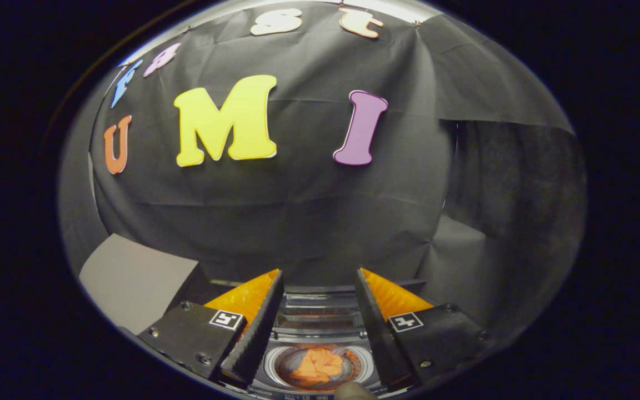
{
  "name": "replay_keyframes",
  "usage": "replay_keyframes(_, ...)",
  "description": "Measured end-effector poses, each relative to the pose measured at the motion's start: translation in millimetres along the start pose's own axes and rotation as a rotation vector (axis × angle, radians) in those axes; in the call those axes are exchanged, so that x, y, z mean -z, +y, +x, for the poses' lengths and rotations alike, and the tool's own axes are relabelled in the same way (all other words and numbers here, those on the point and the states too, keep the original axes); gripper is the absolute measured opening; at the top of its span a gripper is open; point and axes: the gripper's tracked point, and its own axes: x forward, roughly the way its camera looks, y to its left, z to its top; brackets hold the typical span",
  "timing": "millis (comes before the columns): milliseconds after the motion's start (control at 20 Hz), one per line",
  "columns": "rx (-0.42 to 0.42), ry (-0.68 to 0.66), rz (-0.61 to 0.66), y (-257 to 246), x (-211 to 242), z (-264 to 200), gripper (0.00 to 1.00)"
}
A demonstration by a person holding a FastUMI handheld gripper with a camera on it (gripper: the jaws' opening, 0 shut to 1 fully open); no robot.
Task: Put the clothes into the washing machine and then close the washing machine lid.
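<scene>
Hovering above a washing machine [320, 311], the gripper [319, 278] holds its 2 fingers [259, 328] spread apart with nothing between them. Each finger carries 1 square marker tag and 1 orange side panel. Seen through the gap, just below the fingers, 1 round drum opening holds 1 crumpled orange garment [317, 366]. The machine's lid, past the drum, is hard to make out. A small rounded shape [353, 391] at the near rim is cut off and cannot be identified. To the fingers' left lies 1 pale grey board [131, 278], partly cropped.
</scene>
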Motion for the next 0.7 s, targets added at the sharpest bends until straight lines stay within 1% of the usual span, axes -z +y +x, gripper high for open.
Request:
replay_keyframes(300,-0.004,0.030,0.008,4.5,-9.4,45.1,0.81)
replay_keyframes(500,-0.017,0.100,0.025,8.5,6.0,81.8,0.81)
replay_keyframes(700,0.014,0.173,0.037,1.9,29.7,113.2,0.81)
